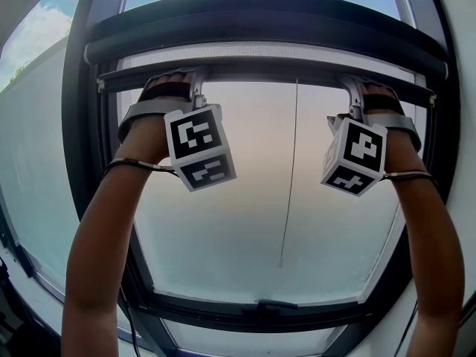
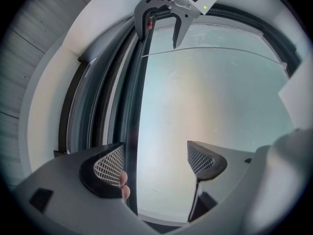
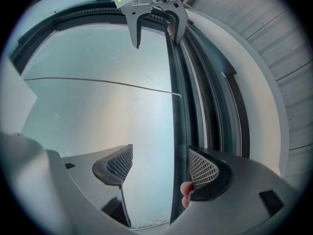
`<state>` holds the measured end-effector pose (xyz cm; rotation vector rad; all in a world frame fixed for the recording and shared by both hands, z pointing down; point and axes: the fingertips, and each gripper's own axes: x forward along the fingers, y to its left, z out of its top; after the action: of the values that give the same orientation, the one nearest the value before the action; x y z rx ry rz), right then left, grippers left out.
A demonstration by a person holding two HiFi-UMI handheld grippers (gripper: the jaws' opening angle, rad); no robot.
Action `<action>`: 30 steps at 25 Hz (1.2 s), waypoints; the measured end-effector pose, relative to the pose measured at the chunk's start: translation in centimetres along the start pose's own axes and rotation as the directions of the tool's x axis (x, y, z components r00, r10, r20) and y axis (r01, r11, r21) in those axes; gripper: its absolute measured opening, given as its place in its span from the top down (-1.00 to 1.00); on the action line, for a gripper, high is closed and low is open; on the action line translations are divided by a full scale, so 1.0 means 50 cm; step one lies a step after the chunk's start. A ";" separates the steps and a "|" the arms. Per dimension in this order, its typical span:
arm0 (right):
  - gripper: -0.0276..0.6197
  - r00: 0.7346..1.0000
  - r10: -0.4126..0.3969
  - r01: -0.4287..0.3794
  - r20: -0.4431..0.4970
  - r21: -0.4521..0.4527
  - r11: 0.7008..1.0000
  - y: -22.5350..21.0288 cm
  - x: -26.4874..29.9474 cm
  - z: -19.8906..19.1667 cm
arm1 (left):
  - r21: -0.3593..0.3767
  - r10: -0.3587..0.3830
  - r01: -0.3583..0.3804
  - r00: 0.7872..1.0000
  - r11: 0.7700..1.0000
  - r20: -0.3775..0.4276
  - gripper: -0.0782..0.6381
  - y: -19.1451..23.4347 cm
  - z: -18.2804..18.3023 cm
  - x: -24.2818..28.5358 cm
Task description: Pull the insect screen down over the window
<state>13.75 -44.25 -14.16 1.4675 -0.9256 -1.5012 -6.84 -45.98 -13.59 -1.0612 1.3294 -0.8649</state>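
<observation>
The insect screen's dark pull bar runs across the top of the roof window, just under its cassette. Both grippers reach up to the bar. My left gripper is open. In the left gripper view the bar passes between its jaws, close against the left jaw. My right gripper is open too. The bar passes between its jaws, next to the right jaw. A person's fingertips show behind the bar.
A thin cord hangs down the middle of the frosted pane. The dark window frame curves round both sides, with a handle on its lower rail. Each gripper view shows the other gripper further along the bar.
</observation>
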 end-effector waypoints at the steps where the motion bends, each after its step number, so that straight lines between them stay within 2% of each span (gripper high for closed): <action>1: -0.11 1.000 0.006 -0.006 -0.001 -0.004 1.000 0.006 -0.003 -0.001 | 0.003 -0.008 0.008 1.000 1.000 0.004 -0.32 -0.006 0.000 -0.002; 13: -0.11 0.997 0.079 -0.078 0.015 -0.036 0.996 0.112 -0.054 -0.001 | 0.021 -0.069 0.069 0.997 0.997 0.019 -0.32 -0.118 -0.009 -0.044; 18: -0.11 0.995 0.104 -0.103 0.010 -0.040 0.994 0.136 -0.066 -0.002 | 0.015 -0.136 0.136 0.990 0.991 0.018 -0.32 -0.145 -0.010 -0.059; 22: -0.11 0.991 0.135 -0.135 0.011 -0.033 0.990 0.147 -0.074 -0.002 | 0.011 -0.159 0.158 0.987 0.987 0.034 -0.32 -0.153 -0.008 -0.069; 27: -0.11 0.974 0.226 -0.225 0.009 -0.042 0.973 0.195 -0.102 -0.002 | 0.026 -0.265 0.264 0.964 0.964 0.037 -0.32 -0.208 -0.010 -0.095; 30: -0.11 0.976 0.217 -0.215 0.026 -0.056 0.975 0.200 -0.105 0.001 | 0.043 -0.283 0.282 0.958 0.958 0.036 -0.32 -0.214 -0.016 -0.100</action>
<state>14.21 -43.34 -2.93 1.2644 -1.0220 -1.3821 -7.10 -44.71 -1.81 -1.2530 1.1375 -1.0687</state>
